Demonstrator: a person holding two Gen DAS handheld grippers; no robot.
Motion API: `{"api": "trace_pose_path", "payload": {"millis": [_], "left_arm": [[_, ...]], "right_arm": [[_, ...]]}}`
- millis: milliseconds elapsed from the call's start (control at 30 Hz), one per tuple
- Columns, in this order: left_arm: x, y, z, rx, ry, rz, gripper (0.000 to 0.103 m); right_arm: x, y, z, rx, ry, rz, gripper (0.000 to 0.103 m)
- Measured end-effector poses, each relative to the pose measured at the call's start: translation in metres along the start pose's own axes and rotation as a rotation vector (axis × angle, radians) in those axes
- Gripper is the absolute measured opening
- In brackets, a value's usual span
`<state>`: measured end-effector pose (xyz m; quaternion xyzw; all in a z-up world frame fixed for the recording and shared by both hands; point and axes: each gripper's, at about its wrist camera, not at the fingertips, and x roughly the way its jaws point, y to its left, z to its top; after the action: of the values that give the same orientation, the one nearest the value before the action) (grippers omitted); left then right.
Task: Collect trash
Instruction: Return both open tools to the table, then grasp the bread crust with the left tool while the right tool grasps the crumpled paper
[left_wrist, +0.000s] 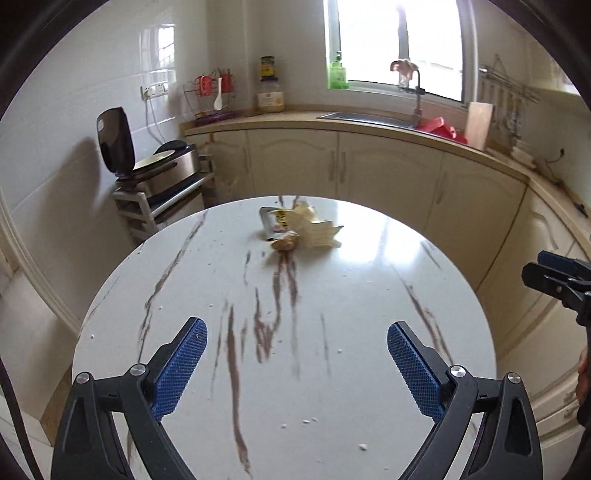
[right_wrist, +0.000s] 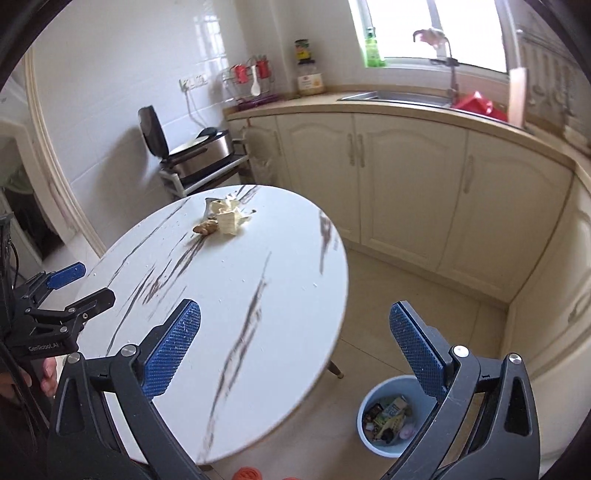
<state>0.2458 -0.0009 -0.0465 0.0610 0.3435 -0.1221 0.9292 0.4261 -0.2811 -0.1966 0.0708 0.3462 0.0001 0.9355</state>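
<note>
Crumpled cream paper (left_wrist: 314, 229), a brown scrap (left_wrist: 284, 244) and a wrapper (left_wrist: 275, 218) lie heaped together on the table's far side

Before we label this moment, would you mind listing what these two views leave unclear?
- Metal item in the trash pile: both views, half covered by crumpled paper; its kind is unclear.
- Bin contents: right wrist view, too small to identify, and the right gripper's finger covers one side.
- Orange object on the floor: right wrist view, cut off by the bottom edge.
- Table crumbs: left wrist view, too small and blurred.

Round marble table (left_wrist: 369, 332), sink (left_wrist: 365, 117), open cooker (left_wrist: 162, 162)
</note>
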Motion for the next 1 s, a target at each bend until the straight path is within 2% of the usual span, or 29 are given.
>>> {"api": "trace_pose_path", "payload": {"millis": [67,167,367,700,800,833,867,933,1000], "left_arm": [[0.009,0.01,0.006,-0.015,0.01,0.021,0.096],[0.027,0.032,0.018,-0.046,0.037,0.015,0.096],[0.073,0.048,0.049,-0.04,0.066,0.038,0.096],[0.159,0.076,0.092,-0.066,0.13,-0.035,0.096],[0.176,0.075,0.101,-0.053,0.137,-0.054,0.096],[0.182,0.073,0.105,-0.051,0.14,-0.059,0.096],[0.188,0.07,0.108,-0.05,0.14,-0.062,0.096],[0.198,0.062,0.113,-0.03,0.142,-0.068,0.096],[0.21,0.053,0.119,-0.008,0.137,-0.073,0.096]], "right_arm": [[0.023,0.015,0.015,-0.035,0.028,0.021,0.103],[0.06,0.034,0.033,-0.077,0.07,0.034,0.103],[0.146,0.066,0.065,-0.126,0.157,0.07,0.103],[0.254,0.1,0.103,-0.12,0.234,0.11,0.101],[0.273,0.099,0.1,-0.115,0.274,0.128,0.083],[0.272,0.097,0.099,-0.112,0.269,0.155,0.076],[0.271,0.096,0.099,-0.114,0.265,0.169,0.072],[0.267,0.094,0.098,-0.138,0.264,0.161,0.033],[0.26,0.088,0.099,-0.148,0.262,0.175,0.032]]}}
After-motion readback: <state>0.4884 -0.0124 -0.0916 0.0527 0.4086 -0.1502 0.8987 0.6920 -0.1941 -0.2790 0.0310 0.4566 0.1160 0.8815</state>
